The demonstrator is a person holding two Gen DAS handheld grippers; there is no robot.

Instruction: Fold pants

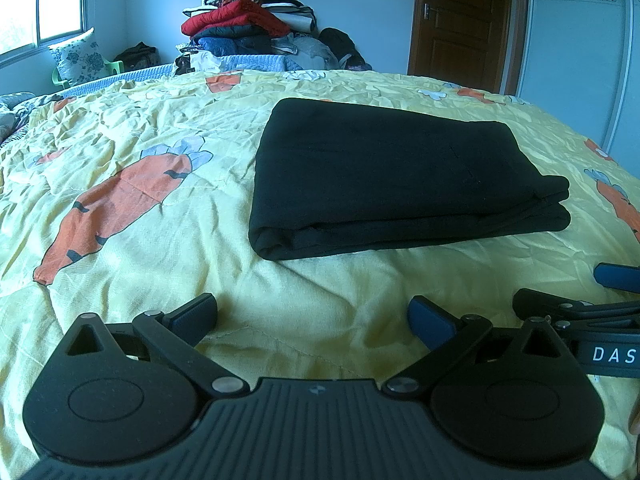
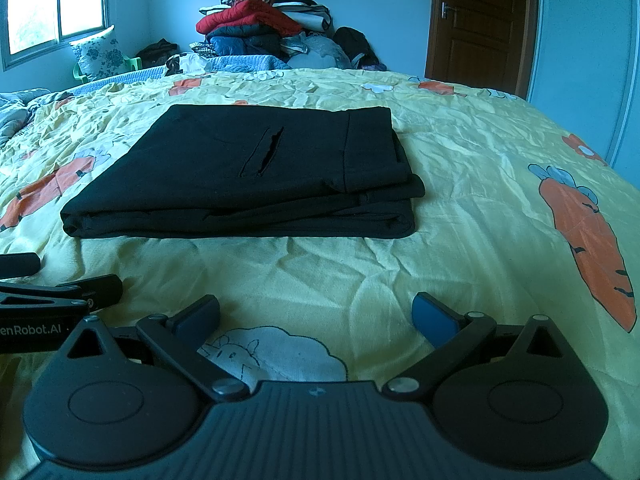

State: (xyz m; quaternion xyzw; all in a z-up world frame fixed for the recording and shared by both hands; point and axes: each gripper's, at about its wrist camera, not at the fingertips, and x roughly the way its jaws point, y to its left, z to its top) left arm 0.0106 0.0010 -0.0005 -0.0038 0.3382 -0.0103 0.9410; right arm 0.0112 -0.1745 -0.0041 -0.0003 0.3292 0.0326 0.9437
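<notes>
Two grippers sit low over a bed, side by side, both facing a pair of black pants. The left gripper (image 1: 312, 316) has its jaws spread wide with nothing between them, only the yellow bedspread (image 1: 132, 264) showing in the gap. The right gripper (image 2: 316, 316) is the same: jaws wide apart and holding nothing, above a white rabbit print on the cloth.

The pants (image 1: 396, 176) lie folded into a flat, layered rectangle in the middle of the bed, well apart from both grippers and touched by neither. In the right wrist view the pants (image 2: 248, 172) show a slit pocket on the top layer, and several stacked edges show along the near side and the right end. In the left wrist view the fold is rounded at the near left corner, while the layers part slightly at the right end.

Each camera catches part of the other gripper at its edge, just beside its own.

The bedspread is wrinkled and printed with large orange carrots (image 1: 120, 208). Beyond the far edge of the bed a tall pile of clothes (image 1: 244, 20) stands against the blue wall. A brown door (image 1: 464, 20) is to its right, and a window (image 1: 40, 0) with a flowered pillow (image 1: 80, 56) below it is to the left.
</notes>
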